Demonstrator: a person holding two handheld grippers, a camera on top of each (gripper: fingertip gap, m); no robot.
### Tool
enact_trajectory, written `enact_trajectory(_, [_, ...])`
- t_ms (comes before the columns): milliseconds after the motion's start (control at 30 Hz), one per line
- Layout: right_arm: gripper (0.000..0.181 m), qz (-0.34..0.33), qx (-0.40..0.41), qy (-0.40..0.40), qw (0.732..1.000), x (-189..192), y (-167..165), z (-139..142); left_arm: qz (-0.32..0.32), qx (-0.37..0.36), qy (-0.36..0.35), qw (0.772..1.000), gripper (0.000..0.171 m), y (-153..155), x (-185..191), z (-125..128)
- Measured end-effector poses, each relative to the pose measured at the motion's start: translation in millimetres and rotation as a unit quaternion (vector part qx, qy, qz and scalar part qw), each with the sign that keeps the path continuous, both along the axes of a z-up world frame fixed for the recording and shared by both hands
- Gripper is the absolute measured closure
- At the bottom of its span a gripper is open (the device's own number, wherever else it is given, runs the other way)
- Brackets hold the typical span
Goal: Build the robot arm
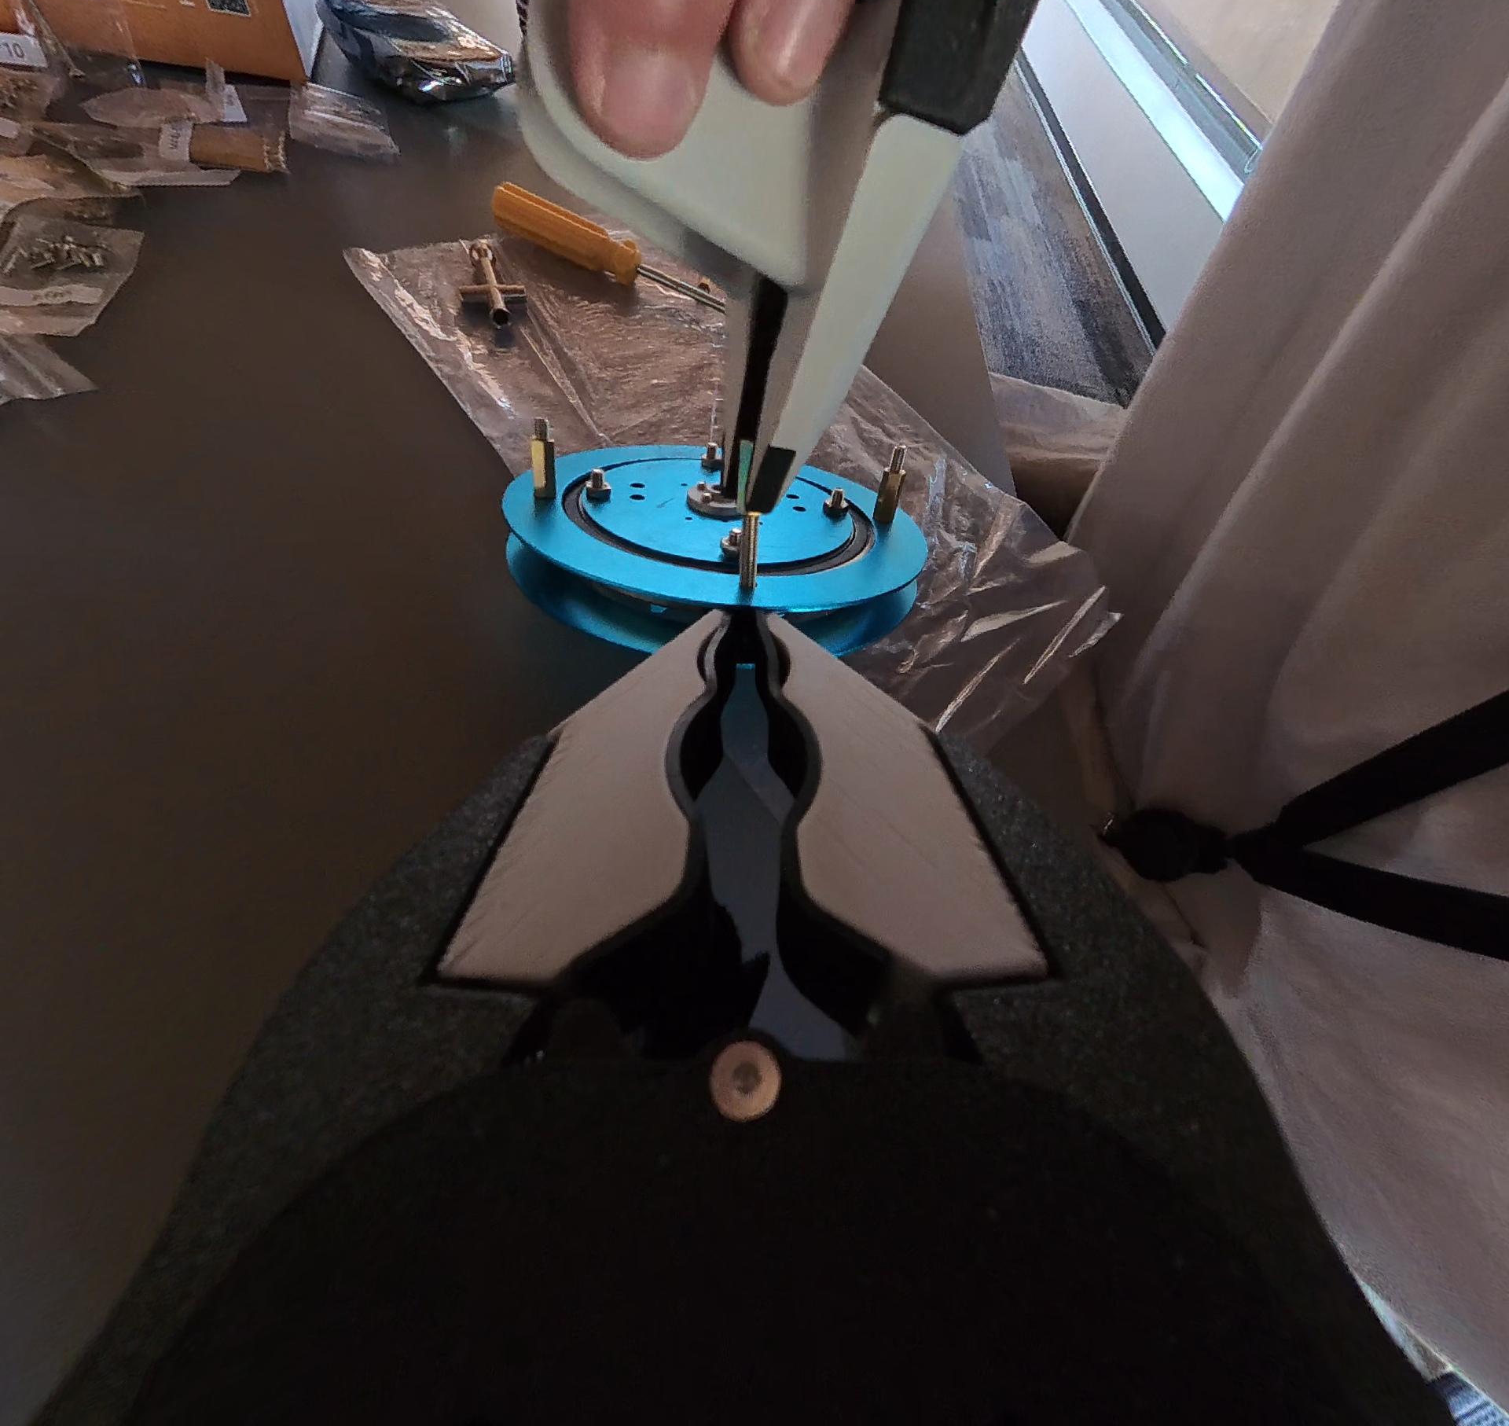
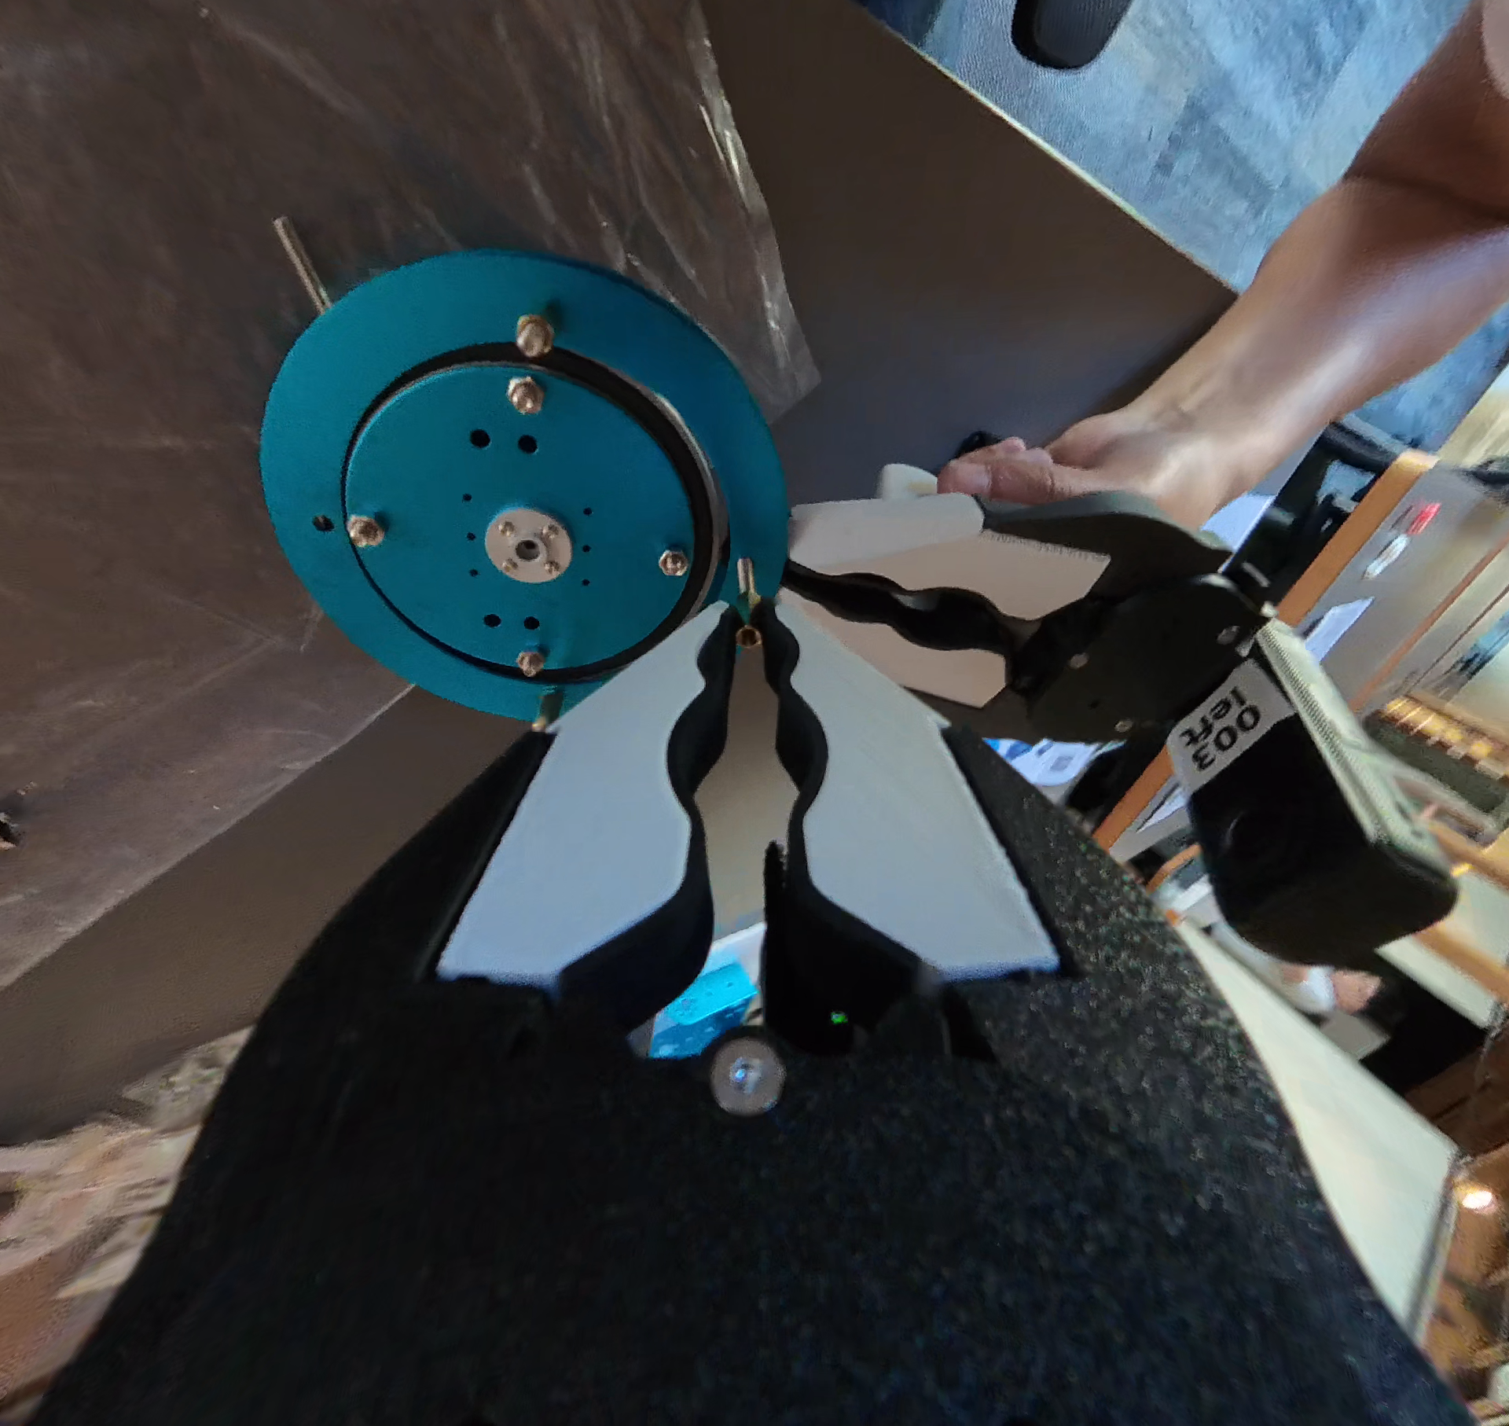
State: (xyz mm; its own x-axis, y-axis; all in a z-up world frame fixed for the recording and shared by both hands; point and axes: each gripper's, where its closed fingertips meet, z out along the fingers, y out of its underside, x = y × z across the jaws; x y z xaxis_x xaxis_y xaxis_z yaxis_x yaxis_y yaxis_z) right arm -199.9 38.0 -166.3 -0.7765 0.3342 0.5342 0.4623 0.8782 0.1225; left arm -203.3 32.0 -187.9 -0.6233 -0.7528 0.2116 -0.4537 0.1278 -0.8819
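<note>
Pinching a brass post [image 2: 747, 635] at the blue disc [image 2: 523, 488] rim, the right claw [image 2: 747, 627] comes in steeply from above; twisting could cross-thread or drop it. Left claw [image 1: 739, 627], tips together on the disc's near edge, lies low over the counter [image 1: 245, 529]; slipping would let the disc turn.

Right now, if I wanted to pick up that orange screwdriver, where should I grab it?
Probably by the orange handle of the screwdriver, coming down from above with the fingers across its width. It lies flat on the clear plastic bag, the handle is its thickest part and lies uncovered, and the thin metal shaft offers little to pinch.
</note>
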Motion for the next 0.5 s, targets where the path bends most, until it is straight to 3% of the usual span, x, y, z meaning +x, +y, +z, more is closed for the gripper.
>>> enact_trajectory(233, [0.176, 0.149, 0.066, -0.018, 0.986, -0.1, 0.0, -0.4, -0.003, -0.013, 0.012, 1.0, 0.169, 0.3, 0.4, -0.7])
enact_trajectory(500, [0.176, 0.253, 0.108, -0.029, 0.961, -0.7, -2.6, -0.7, -0.016, -0.029, 0.027, 0.999, 0.17, -1.6, 0.1, -1.6])
